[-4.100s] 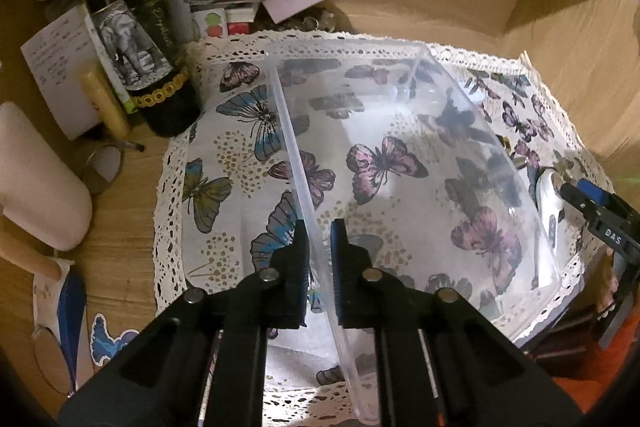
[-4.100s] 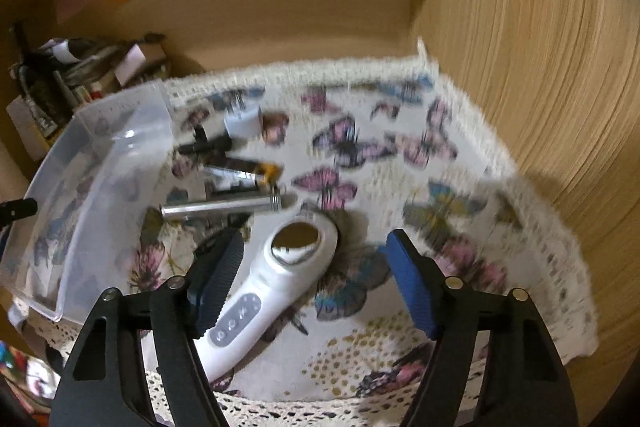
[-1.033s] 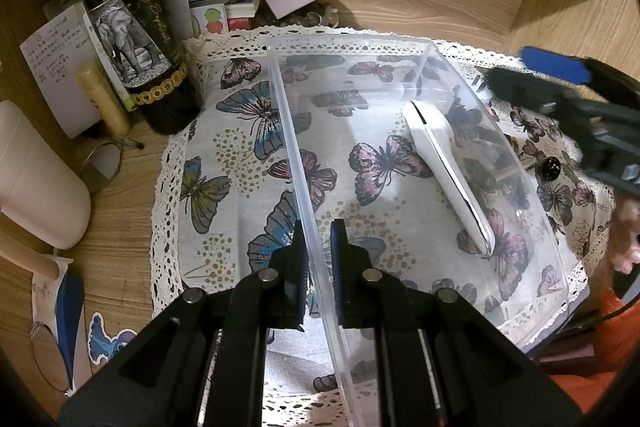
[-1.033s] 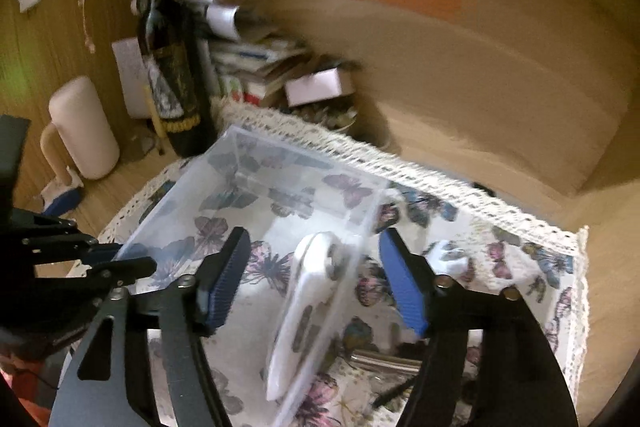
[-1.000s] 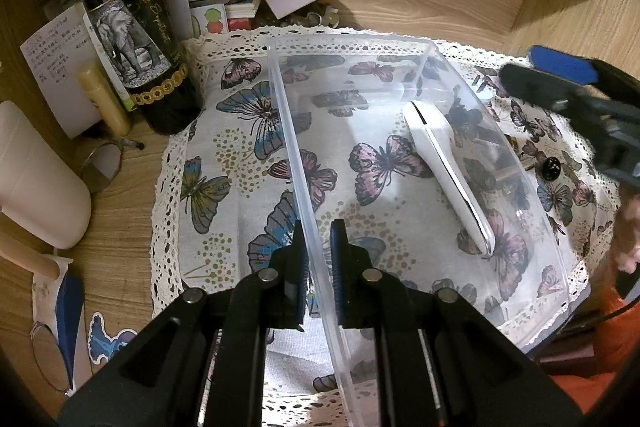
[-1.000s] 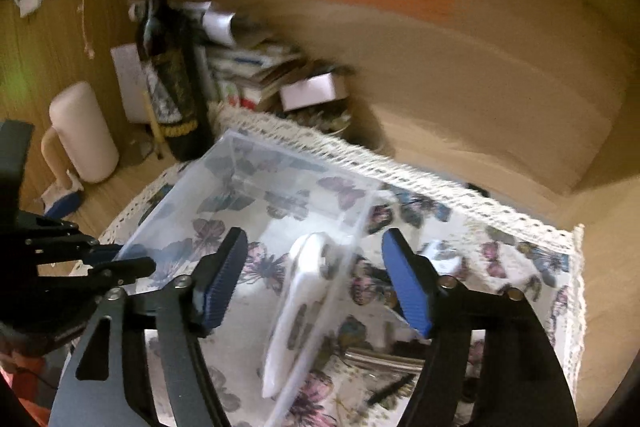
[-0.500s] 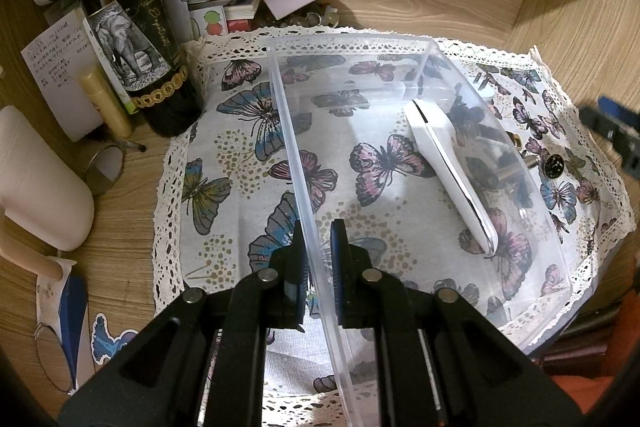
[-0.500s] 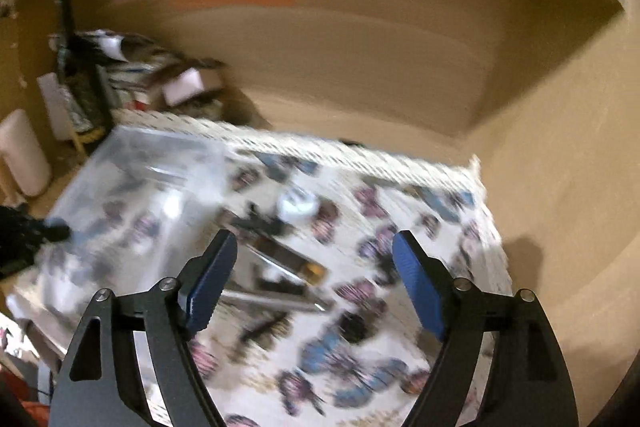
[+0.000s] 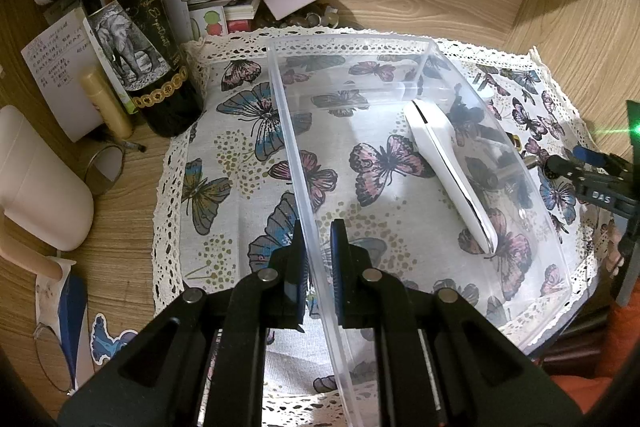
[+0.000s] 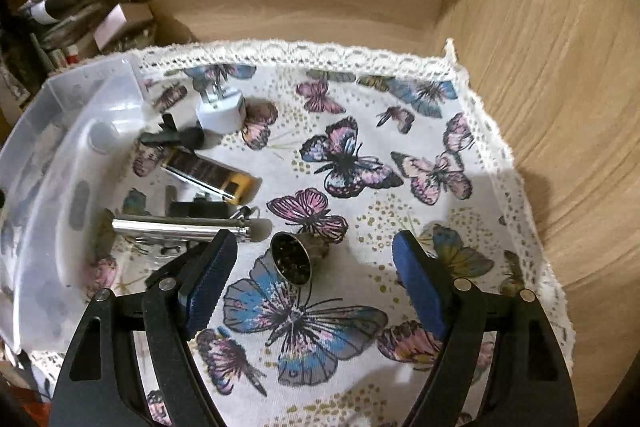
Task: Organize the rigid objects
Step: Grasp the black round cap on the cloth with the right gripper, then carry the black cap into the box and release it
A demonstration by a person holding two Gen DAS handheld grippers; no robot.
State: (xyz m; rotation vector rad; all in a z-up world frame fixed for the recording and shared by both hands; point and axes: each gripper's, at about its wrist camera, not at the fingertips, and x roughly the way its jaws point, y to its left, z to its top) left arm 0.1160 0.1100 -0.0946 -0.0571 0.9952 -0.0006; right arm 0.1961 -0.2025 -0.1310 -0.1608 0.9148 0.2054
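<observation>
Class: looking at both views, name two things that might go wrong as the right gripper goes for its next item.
1. The small metal cup lies on its side between the open right gripper fingers; it may roll away when pinched.
2. The left gripper pinches only the thin bin wall; a knock could tip the bin and spill the white device.

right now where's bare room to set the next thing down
Inside the clear bin: its floor left of the white handheld device. On the butterfly cloth: the stretch right of the small metal cup. Crowded: between bin and cup, around the metal tube and white plug.
</observation>
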